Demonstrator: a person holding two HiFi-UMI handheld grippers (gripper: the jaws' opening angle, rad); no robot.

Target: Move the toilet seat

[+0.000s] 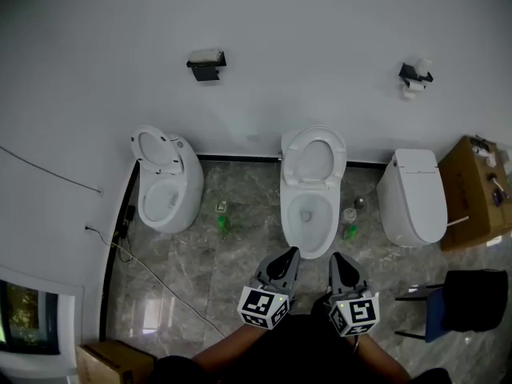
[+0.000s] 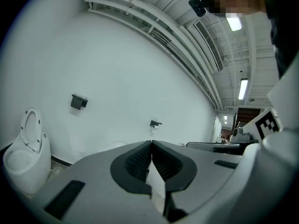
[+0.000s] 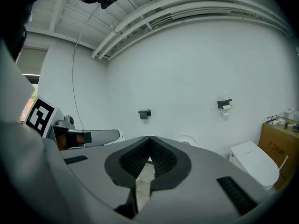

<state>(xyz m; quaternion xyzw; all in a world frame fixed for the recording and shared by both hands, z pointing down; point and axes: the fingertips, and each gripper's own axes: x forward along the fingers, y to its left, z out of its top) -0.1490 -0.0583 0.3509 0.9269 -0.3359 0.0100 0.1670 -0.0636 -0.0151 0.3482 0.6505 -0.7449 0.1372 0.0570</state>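
Forearms reach up from the bottom edge of the head view, one gripper in each hand, both held low and side by side just in front of the middle toilet [image 1: 286,214]. The left gripper [image 1: 288,253] angles slightly right toward the front of the bowl, its marker cube nearest the person. Its own view shows the left gripper [image 2: 151,143] with jaws pressed together and nothing between them. The right gripper [image 1: 336,257] points nearly straight at the bowl's front right. In its own view the right gripper [image 3: 150,139] is likewise closed and empty – neither touches the toilet.

The toilet seat [image 1: 290,158] is at the back of the middle toilet, raised and leaning toward the wall behind it. Its oval opening faces the person, and its long axis runs from the hinge at the bowl's rear up the wall, away from the grippers.

To the left of the middle toilet stands another toilet [image 1: 186,184], also raised open. To its right is a third toilet [image 1: 416,194] with the lid down, then a cardboard box [image 1: 472,190].
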